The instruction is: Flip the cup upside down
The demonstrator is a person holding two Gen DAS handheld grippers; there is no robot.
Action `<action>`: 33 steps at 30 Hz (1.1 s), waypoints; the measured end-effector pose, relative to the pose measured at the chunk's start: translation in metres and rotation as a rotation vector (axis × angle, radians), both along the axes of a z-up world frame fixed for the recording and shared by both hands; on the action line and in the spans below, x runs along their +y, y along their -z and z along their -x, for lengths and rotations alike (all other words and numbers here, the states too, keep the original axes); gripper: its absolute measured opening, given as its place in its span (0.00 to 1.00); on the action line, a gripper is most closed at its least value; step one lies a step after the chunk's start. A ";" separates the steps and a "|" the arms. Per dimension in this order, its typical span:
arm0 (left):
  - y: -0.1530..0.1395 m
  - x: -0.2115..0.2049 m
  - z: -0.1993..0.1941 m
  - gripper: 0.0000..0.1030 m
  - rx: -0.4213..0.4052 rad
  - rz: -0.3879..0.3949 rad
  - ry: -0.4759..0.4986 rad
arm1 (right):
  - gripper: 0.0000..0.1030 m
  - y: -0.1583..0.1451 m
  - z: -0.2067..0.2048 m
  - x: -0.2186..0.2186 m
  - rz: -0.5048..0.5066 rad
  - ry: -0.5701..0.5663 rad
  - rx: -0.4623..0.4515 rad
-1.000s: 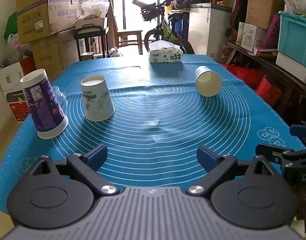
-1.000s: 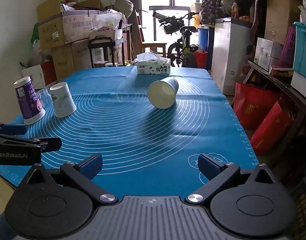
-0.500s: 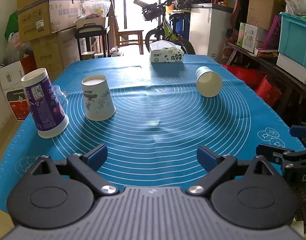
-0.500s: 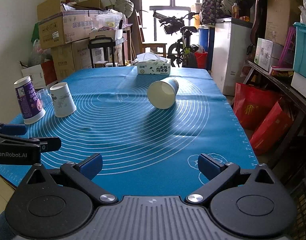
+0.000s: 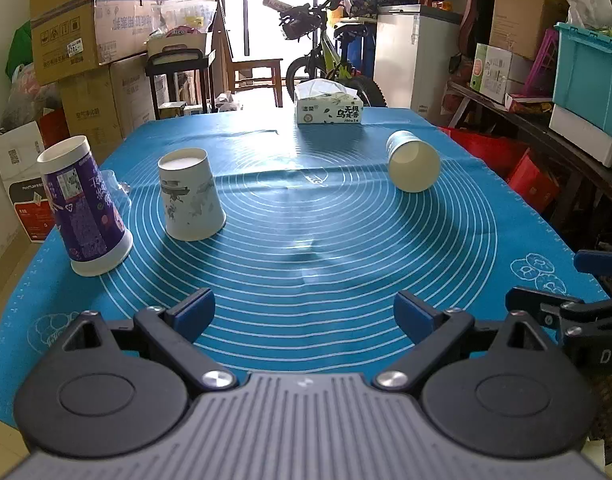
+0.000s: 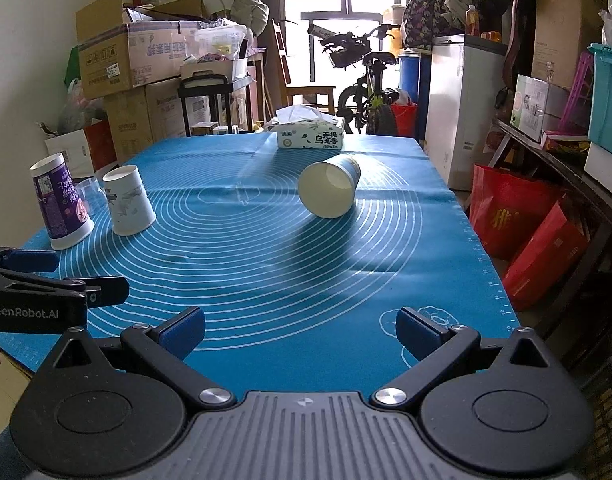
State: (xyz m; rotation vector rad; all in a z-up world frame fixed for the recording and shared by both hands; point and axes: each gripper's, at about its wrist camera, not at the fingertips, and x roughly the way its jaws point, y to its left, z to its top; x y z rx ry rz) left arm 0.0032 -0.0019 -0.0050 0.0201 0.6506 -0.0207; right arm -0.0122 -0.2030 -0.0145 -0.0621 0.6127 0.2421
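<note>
A paper cup (image 5: pixel 413 161) lies on its side on the blue mat (image 5: pixel 306 248), mouth towards me; it also shows in the right wrist view (image 6: pixel 329 192). A white patterned cup (image 5: pixel 189 196) and a purple cup (image 5: pixel 82 208) stand upside down at the left; both show in the right wrist view, white (image 6: pixel 128 201) and purple (image 6: pixel 60 202). My left gripper (image 5: pixel 304 312) is open and empty near the mat's front edge. My right gripper (image 6: pixel 300 330) is open and empty, also at the front, well short of the lying cup.
A tissue box (image 5: pixel 329 109) stands at the far end of the table. A clear plastic cup (image 6: pixel 90 194) sits behind the purple one. Cardboard boxes (image 5: pixel 90 36) stand left; red bags (image 6: pixel 521 232) and shelves stand right. A bicycle (image 5: pixel 325 64) is beyond.
Both grippers have stayed open and nearly still, with only a slight drift of view. The cups have not moved.
</note>
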 end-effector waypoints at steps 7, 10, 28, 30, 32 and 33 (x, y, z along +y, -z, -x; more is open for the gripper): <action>0.000 0.000 0.000 0.92 0.003 0.000 -0.001 | 1.00 0.000 0.001 0.000 -0.003 -0.001 0.006; 0.000 0.000 0.000 0.92 0.002 -0.003 0.000 | 1.00 0.000 0.000 -0.002 -0.007 0.000 0.011; 0.001 -0.002 -0.001 0.92 0.002 -0.003 0.001 | 1.00 0.000 -0.001 -0.003 -0.008 -0.001 0.014; 0.001 -0.002 -0.001 0.92 0.002 -0.006 0.001 | 1.00 0.000 -0.001 -0.003 -0.007 -0.001 0.014; 0.001 -0.002 -0.001 0.92 0.002 -0.007 0.001 | 1.00 0.000 -0.001 -0.003 -0.008 -0.002 0.014; 0.001 -0.002 -0.001 0.92 0.002 -0.006 0.001 | 1.00 0.000 -0.001 -0.003 -0.008 -0.002 0.014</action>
